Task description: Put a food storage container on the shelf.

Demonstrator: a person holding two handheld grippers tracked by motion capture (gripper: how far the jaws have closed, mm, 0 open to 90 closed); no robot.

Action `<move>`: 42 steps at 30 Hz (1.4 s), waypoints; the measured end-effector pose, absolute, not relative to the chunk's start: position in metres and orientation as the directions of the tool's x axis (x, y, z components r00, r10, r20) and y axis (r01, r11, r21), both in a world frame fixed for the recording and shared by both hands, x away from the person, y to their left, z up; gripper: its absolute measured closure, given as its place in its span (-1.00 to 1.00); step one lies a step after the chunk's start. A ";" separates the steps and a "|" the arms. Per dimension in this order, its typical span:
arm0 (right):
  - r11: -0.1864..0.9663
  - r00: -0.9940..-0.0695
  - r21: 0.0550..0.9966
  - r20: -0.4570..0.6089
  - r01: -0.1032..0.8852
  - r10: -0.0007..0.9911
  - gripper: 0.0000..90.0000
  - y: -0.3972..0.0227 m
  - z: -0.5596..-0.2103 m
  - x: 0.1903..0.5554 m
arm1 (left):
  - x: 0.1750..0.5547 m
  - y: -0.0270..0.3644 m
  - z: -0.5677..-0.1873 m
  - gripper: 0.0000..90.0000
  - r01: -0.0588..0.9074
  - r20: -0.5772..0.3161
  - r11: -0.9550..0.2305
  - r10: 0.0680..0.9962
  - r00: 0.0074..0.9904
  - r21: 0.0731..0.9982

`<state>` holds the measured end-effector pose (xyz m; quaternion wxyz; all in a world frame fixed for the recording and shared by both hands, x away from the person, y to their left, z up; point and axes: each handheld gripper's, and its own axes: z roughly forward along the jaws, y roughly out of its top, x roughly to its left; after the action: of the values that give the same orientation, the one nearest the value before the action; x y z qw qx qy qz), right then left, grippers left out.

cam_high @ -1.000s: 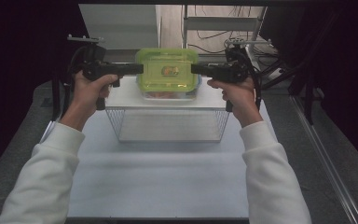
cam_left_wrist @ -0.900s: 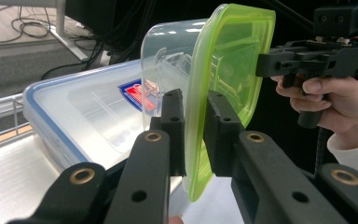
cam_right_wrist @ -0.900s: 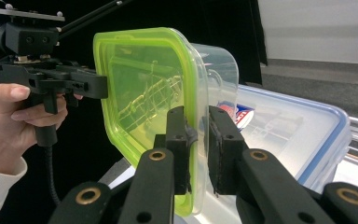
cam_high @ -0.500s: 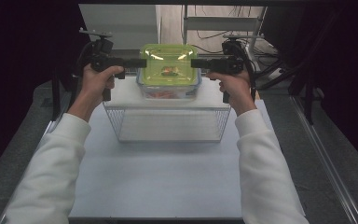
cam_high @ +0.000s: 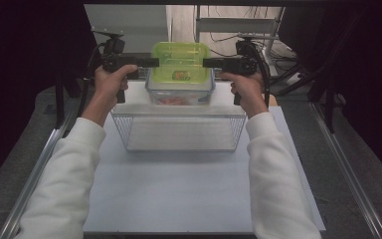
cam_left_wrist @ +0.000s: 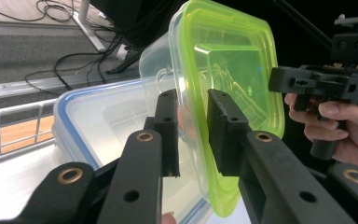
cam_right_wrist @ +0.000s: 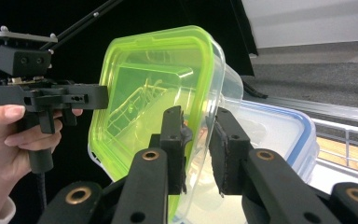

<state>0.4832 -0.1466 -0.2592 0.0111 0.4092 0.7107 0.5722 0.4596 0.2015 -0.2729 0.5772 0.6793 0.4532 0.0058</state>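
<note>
A clear container with a lime-green lid (cam_high: 180, 62) stands on a flat blue-rimmed box (cam_left_wrist: 74, 121) behind the wire basket. My left gripper (cam_high: 154, 62) is at its left side and my right gripper (cam_high: 206, 62) at its right. In the left gripper view the lid's rim (cam_left_wrist: 193, 93) runs between the jaws of my left gripper (cam_left_wrist: 193, 126), with small gaps at the pads. The right gripper view shows my right gripper (cam_right_wrist: 198, 140) the same way around the lid's rim (cam_right_wrist: 205, 93). Both pairs of jaws have just been opening and stand open around the rim.
A wire basket (cam_high: 179, 115) sits on the white table (cam_high: 179, 194) just in front of the container, between the person's forearms. The blue-rimmed box (cam_right_wrist: 289, 126) is under the container. Cables and stand legs lie on the floor beyond. Dark rails run along both table sides.
Both hands carried the container away from the person, past the basket's far edge, and down onto the blue-rimmed box. The jaws now stand a little apart from the rim.
</note>
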 end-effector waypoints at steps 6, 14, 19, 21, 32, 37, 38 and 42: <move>0.005 -0.653 0.819 0.453 0.573 0.607 0.58 -0.142 -0.265 0.489 | 0.464 0.201 -0.276 0.61 0.617 -0.530 0.102 0.632 0.566 0.780; -0.008 -0.637 0.809 0.468 0.587 0.613 0.48 -0.142 -0.269 0.492 | 0.467 0.200 -0.278 0.46 0.626 -0.523 0.094 0.653 0.549 0.774; -0.016 -0.618 0.800 0.475 0.599 0.627 0.16 -0.143 -0.272 0.492 | 0.469 0.198 -0.280 -0.06 0.609 -0.501 0.101 0.680 0.535 0.787; -0.015 -0.619 0.800 0.475 0.599 0.626 0.09 -0.143 -0.272 0.492 | 0.469 0.199 -0.280 -0.12 0.601 -0.496 0.106 0.685 0.533 0.792; -0.050 -0.616 0.804 0.493 0.593 0.615 -0.14 -0.150 -0.269 0.488 | 0.462 0.203 -0.275 -0.34 0.575 -0.467 0.085 0.684 0.560 0.814; -0.055 -0.630 0.811 0.492 0.582 0.601 -0.15 -0.161 -0.263 0.477 | 0.443 0.207 -0.267 -0.30 0.540 -0.443 0.073 0.668 0.598 0.839; -0.051 -0.633 0.814 0.488 0.579 0.601 -0.15 -0.163 -0.262 0.474 | 0.437 0.209 -0.266 -0.26 0.525 -0.441 0.082 0.659 0.609 0.847; -0.049 -0.641 0.820 0.481 0.570 0.598 -0.16 -0.177 -0.262 0.464 | 0.409 0.208 -0.270 0.45 0.479 -0.381 0.024 0.643 0.665 0.877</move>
<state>0.4638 -0.1766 -0.2617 0.0119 0.4237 0.6894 0.5873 0.4094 0.2083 -0.2697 0.5909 0.6951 0.4036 0.0691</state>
